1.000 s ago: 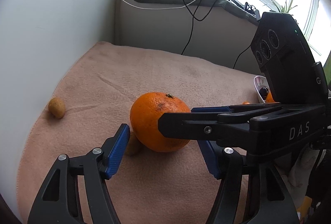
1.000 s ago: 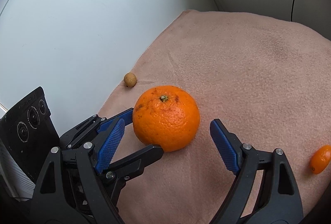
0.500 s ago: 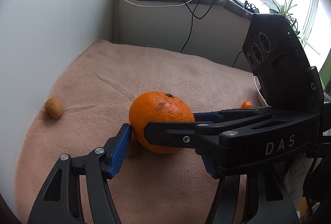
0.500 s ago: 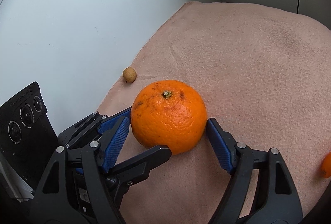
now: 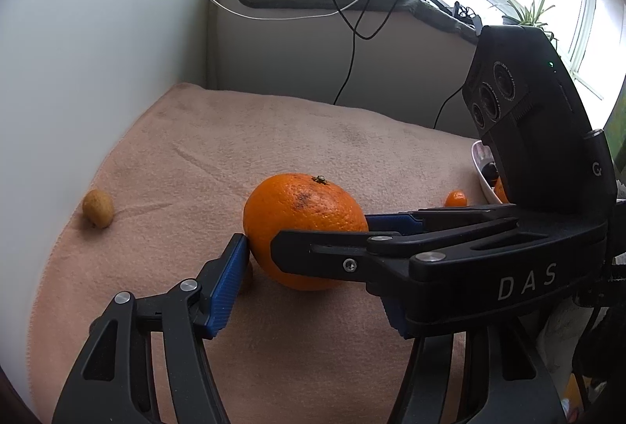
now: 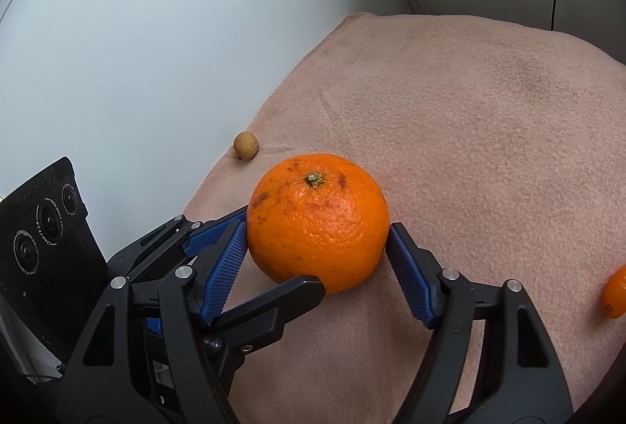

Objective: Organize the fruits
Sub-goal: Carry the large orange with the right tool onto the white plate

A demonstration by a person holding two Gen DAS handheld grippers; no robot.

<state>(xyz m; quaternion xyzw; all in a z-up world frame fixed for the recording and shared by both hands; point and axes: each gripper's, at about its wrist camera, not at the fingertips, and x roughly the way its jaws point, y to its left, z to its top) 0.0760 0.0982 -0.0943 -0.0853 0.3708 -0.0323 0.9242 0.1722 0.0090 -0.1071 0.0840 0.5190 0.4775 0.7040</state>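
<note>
Right hand-held gripper (image 6: 317,251) clamped on the orange (image 6: 317,222) at centre frame, left hand-held gripper (image 5: 313,283) spread beside it: risks collision, fruit slipping

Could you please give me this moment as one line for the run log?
step: grasp orange | right gripper: shut on orange, on blanket | left gripper: open beside it | bowl: far right

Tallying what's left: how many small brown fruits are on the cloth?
2: one brown fruit near the wall, another peeking out beside the orange; more may be hidden.
</note>
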